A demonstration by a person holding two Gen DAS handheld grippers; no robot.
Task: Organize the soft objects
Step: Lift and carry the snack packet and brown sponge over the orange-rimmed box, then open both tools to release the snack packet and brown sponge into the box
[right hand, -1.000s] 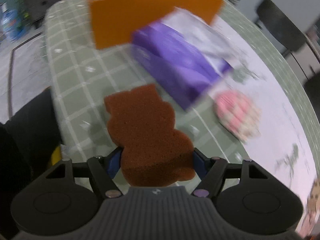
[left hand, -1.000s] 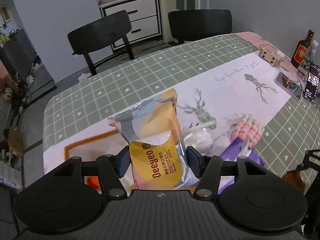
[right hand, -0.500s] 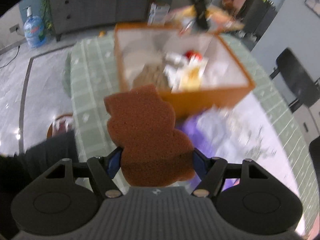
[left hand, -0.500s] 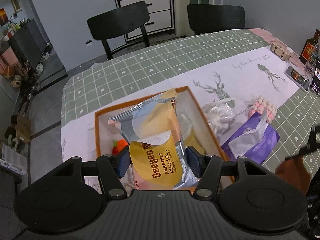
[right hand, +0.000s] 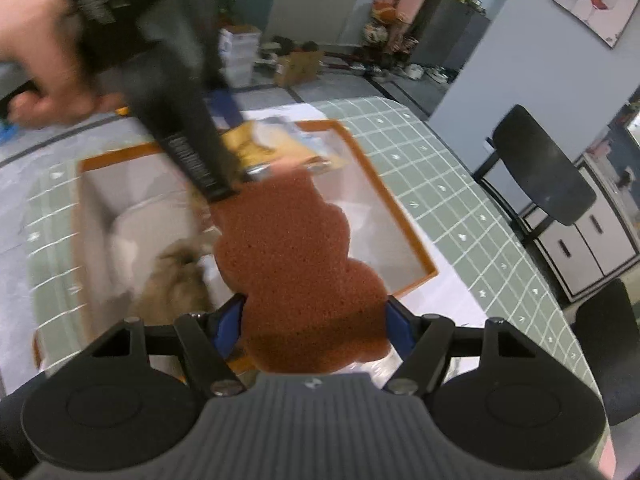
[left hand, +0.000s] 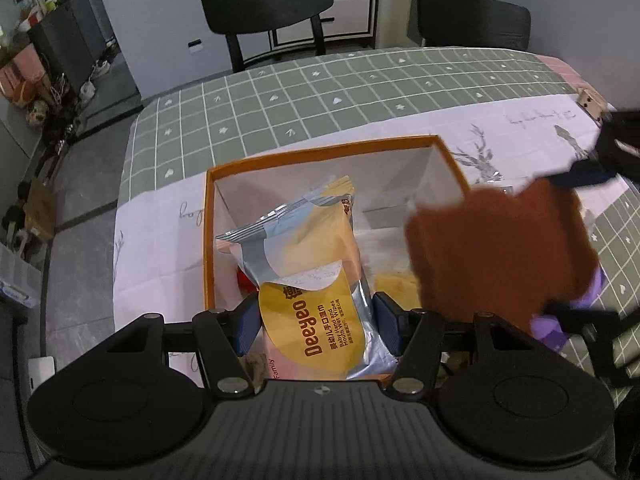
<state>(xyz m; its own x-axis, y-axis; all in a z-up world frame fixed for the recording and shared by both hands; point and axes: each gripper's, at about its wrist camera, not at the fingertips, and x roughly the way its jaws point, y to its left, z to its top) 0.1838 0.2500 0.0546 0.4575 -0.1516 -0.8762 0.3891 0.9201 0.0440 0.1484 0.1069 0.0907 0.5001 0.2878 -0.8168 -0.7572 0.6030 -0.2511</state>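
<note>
- Left wrist view: left gripper (left hand: 317, 322) fingers clenched on the wipes pack (left hand: 308, 280), one blue pad on each long side of its near end.
- Pack sticks out forward past the fingers, tilted up, hanging over the inside of the orange box (left hand: 320, 151); far crimped end is free.
- Judged light, soft, squashy; foil film looks slippery, so a side pinch across the full body is best, not on the crimp.
- Inside the box, under the pack: something red left of the fingers, a yellowish thing right; too hidden to name.
- Sponge (left hand: 496, 256) hangs right of the left fingers, over the box's right wall, blurred; right gripper (left hand: 580, 240) shows only as dark bars around it.
- Box sits on the counter (left hand: 320, 92) ahead of the fingers.
- Right wrist view: right gripper (right hand: 316, 326) fingers grasping the brown sponge (right hand: 296, 264) across its wide base, pads on both sides.
- Sponge stands out forward from the fingers, flat face to the camera, over the box (right hand: 404, 236).
- Judged very light, porous, springy; it will compress under the pads and rebound, not fragile, not slippery. Wide base is the right hold.
- Ahead and left of the fingers: a hand (right hand: 44, 64) with the left gripper, blurred, and the pack (right hand: 280, 146) at the box's far side.
- A furry tan thing (right hand: 176, 276) lies in the box just left of the fingers.
</note>
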